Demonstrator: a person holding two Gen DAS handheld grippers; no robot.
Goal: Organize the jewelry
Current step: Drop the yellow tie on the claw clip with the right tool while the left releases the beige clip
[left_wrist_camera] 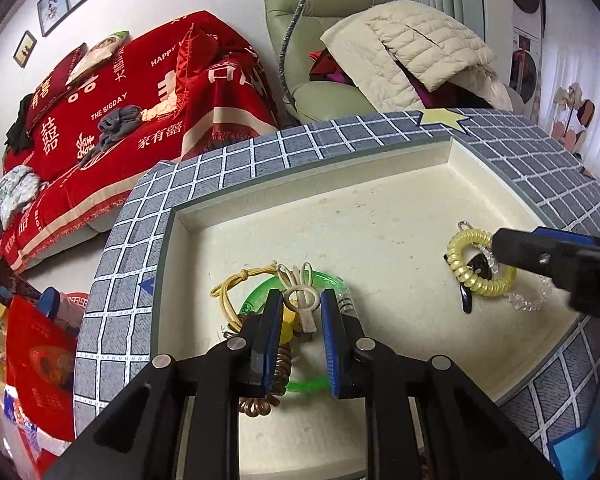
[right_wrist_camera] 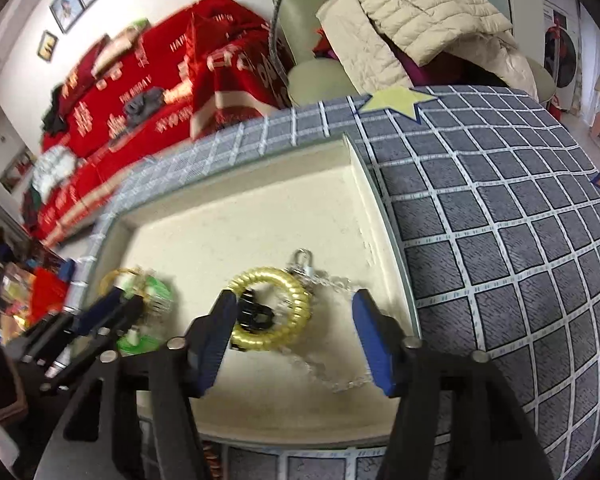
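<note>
Your left gripper (left_wrist_camera: 300,304) stands with its blue pads (left_wrist_camera: 274,320) parted around a white clip (left_wrist_camera: 300,304). The pads flank the clip with a gap on each side, so nothing is gripped yet. The clip tops a heap on the left of the tray (left_wrist_camera: 380,216): a green bangle (left_wrist_camera: 260,300), a yellow cord (left_wrist_camera: 236,288) and a brown coil (left_wrist_camera: 276,364) lie tangled beneath and beside it. The low, straight-in approach probably serves to take the clip alone, without dragging the cord.

Your right gripper (right_wrist_camera: 296,336) is spread wide, holding nothing, over the second group on the right of the tray. Between its fingers lie a yellow coil (right_wrist_camera: 272,308), a black clip (right_wrist_camera: 254,314) inside the coil's ring, and a clear bead chain (right_wrist_camera: 332,372) trailing toward the right finger. In the left view one right finger sits over the coil's rim, though whether it touches cannot be told. The wide opening suits the coil's full width.

Both groups sit apart inside the tray, which rests on a grid cloth (right_wrist_camera: 500,220). Sorting appears early: the heap is unsorted.
</note>
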